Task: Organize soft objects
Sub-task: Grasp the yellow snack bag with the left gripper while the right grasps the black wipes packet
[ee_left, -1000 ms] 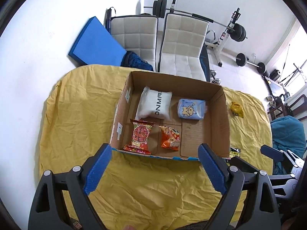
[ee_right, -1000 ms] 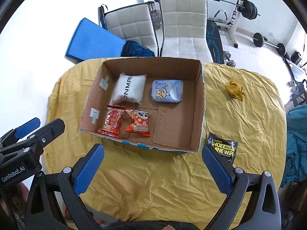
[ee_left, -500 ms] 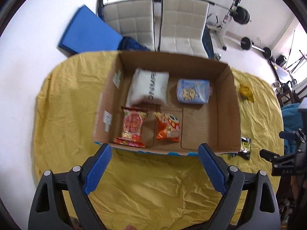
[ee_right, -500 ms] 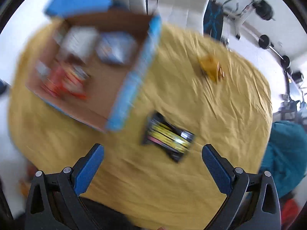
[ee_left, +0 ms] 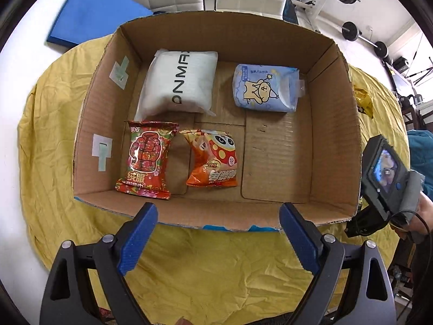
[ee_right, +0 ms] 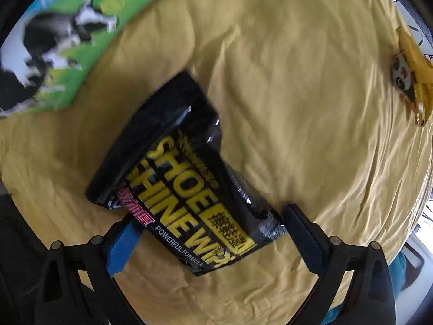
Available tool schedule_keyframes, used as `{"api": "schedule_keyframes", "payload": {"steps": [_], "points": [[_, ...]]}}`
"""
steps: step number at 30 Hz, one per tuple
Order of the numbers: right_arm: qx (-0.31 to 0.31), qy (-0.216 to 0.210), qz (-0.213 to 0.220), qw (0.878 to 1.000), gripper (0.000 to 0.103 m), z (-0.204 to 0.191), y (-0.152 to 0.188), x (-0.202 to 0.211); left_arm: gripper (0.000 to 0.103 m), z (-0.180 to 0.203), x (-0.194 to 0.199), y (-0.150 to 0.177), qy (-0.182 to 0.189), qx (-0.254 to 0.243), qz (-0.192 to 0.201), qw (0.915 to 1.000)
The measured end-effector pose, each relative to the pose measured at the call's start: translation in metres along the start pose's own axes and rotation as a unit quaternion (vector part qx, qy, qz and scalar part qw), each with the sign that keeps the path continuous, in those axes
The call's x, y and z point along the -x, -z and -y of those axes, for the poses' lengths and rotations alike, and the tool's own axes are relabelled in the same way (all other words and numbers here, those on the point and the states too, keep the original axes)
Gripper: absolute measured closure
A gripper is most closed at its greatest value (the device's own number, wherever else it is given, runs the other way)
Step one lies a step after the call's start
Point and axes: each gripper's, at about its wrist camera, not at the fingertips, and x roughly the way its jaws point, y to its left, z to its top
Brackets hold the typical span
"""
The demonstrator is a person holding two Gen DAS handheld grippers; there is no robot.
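Yellow cloth carries the black wipes packet beside the cardboard box, and the right gripper, its spread jaws just closing around it without contact, should grip mid-packet while the left gripper hangs open.

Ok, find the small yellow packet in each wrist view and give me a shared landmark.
Left wrist: small yellow packet near the right edge, on the cloth just beyond the cardboard box's right wall.
Right wrist: the packet at the far right edge, above the middle.
Shared landmark: the yellow cloth under it.
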Motion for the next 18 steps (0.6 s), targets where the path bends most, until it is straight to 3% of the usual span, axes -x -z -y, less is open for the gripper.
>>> {"api": "schedule_keyframes", "payload": {"steps": [4, 7, 9, 12, 15, 16, 18], "points": [[-0.056, -0.015, 0.011, 0.998, 0.033, 0.02, 0.01, 0.009, 0.011, 0.01, 0.002, -0.004, -0.005, -0.003, 0.003, 1.0], [-0.155, -0.035, -0.004, 0.987, 0.037, 0.044, 0.027, 0.01, 0.011, 0.027, 0.01, -0.015, -0.011, -0.016, 0.014, 0.9997], [-0.22, -0.066, -0.004, 0.973, 0.039, 0.063, 0.041, 0.01, 0.011, 0.043, 0.017, -0.024, -0.011, -0.024, 0.022, 0.9994], [-0.305, -0.076, 0.02, 0.949, 0.04, 0.097, 0.068, 0.021, 0.011, 0.072, 0.026, -0.039, 0.001, -0.042, 0.034, 0.9985], [-0.396, -0.095, 0.053, 0.912, 0.04, 0.152, 0.105, 0.035, 0.011, 0.117, 0.029, -0.061, 0.013, -0.07, 0.039, 0.9967], [-0.41, -0.09, 0.054, 0.906, 0.04, 0.164, 0.109, 0.036, 0.011, 0.129, 0.028, -0.068, 0.016, -0.076, 0.037, 0.9962], [-0.458, -0.092, 0.049, 0.883, 0.04, 0.209, 0.13, 0.032, 0.011, 0.161, 0.024, -0.089, 0.031, -0.089, 0.033, 0.995]]}}
